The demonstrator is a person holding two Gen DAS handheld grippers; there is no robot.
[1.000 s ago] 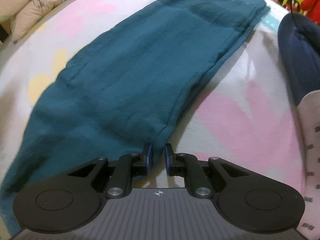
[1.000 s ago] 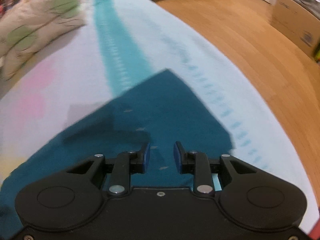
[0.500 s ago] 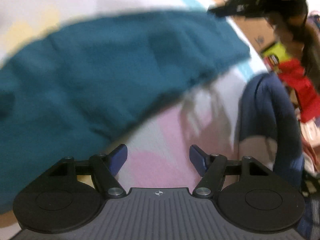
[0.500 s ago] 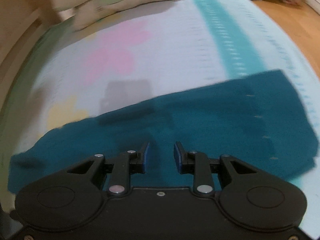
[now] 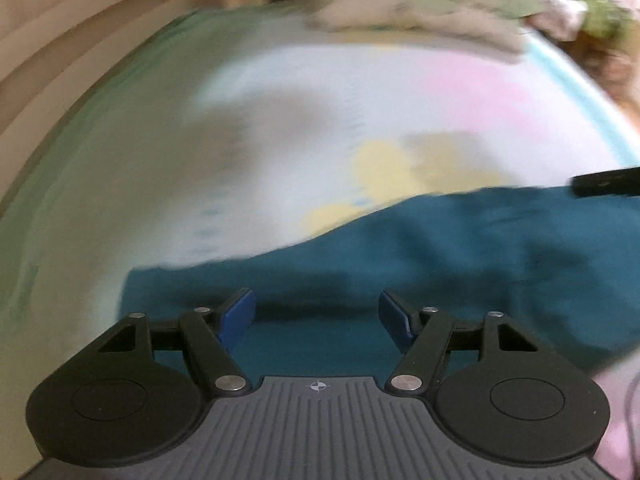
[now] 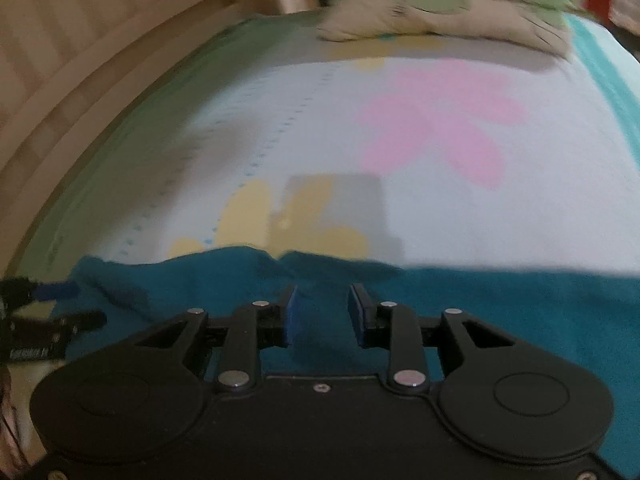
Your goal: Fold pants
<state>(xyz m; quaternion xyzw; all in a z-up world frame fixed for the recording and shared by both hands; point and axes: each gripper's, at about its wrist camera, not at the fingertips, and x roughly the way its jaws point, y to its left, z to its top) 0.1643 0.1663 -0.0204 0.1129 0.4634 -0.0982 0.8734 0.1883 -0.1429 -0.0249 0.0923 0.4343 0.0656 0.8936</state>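
The teal pants (image 5: 460,264) lie flat across the lower half of the left wrist frame, spread over a bed (image 5: 280,120) whose sheet shows pink and yellow flower prints. The left claw (image 5: 317,316) sits low in the frame with its blue pads wide apart and nothing between them, the fabric lying beneath the gap. At the right edge of that frame a dark bar, probably part of the other tool, pokes in just above the cloth, though blur makes it hard to be sure.

In the right wrist frame the pants (image 6: 480,304) run as a band across the lower middle, their far edge rumpled near the yellow flower. The right claw (image 6: 322,314) is also parted, less widely, and holds nothing; cloth shows under the gap. At the lower left edge of this frame the left claw (image 6: 60,304) reaches in over the end of the garment.

A pile of beige pillows (image 6: 440,8) with green leaf prints lies at the top of the frame, at the far end of the bed. A wooden bed frame (image 6: 80,60) curves along the upper left, bordering the mattress
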